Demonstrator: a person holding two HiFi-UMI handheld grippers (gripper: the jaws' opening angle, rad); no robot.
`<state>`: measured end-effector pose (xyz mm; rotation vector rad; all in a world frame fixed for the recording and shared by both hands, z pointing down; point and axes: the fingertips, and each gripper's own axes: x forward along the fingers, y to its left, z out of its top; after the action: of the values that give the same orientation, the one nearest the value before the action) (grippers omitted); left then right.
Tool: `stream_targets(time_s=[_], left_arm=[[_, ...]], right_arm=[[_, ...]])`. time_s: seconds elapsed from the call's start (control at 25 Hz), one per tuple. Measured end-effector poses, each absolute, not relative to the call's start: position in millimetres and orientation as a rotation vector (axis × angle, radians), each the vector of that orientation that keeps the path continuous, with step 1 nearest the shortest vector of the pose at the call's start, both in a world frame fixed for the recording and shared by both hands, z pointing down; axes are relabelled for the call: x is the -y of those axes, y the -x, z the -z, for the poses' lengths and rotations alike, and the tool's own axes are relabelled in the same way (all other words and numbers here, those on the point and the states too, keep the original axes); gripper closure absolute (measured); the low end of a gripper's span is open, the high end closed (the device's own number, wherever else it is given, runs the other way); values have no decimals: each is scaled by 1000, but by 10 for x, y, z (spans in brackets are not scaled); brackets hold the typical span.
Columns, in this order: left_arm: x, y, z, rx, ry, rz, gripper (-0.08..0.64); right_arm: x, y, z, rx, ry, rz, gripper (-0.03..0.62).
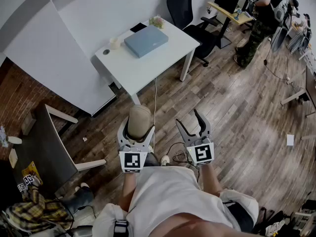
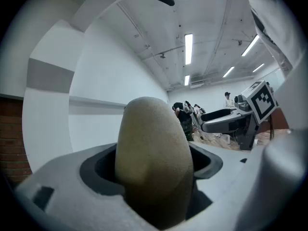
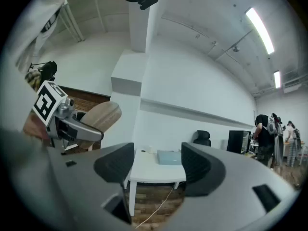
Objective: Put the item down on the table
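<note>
My left gripper (image 1: 136, 127) is shut on a tan, egg-shaped item (image 1: 138, 121), which sticks up past the jaws and fills the middle of the left gripper view (image 2: 153, 160). My right gripper (image 1: 193, 124) stands open beside it with nothing between its jaws (image 3: 156, 165). Both are held in the air above the wooden floor, short of the white table (image 1: 170, 51). From the right gripper view the item (image 3: 98, 117) shows at the left and the white table (image 3: 151, 170) lies straight ahead.
On the white table lie a light blue flat case (image 1: 145, 40), a small cup (image 1: 115, 43), a dark phone (image 1: 138, 27) and a small plant (image 1: 157, 21). A black office chair (image 1: 190, 14) stands behind it. A dark side table (image 1: 42, 144) is at the left. A person (image 1: 256, 23) stands far right.
</note>
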<state>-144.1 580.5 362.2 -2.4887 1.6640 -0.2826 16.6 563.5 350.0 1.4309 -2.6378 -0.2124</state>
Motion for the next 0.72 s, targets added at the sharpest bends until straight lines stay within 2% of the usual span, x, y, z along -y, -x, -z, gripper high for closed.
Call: stream_targets(time_s=[0.28, 0.72], left_arm=[[-5898, 1359, -3561, -1687, 2479, 264, 158], [-5447, 1305, -3593, -1641, 2498, 255, 158]], right_arm=[[-5689, -260, -3510, 2684, -1446, 156, 249], [-5263, -240, -3520, 2673, -1463, 174, 261]])
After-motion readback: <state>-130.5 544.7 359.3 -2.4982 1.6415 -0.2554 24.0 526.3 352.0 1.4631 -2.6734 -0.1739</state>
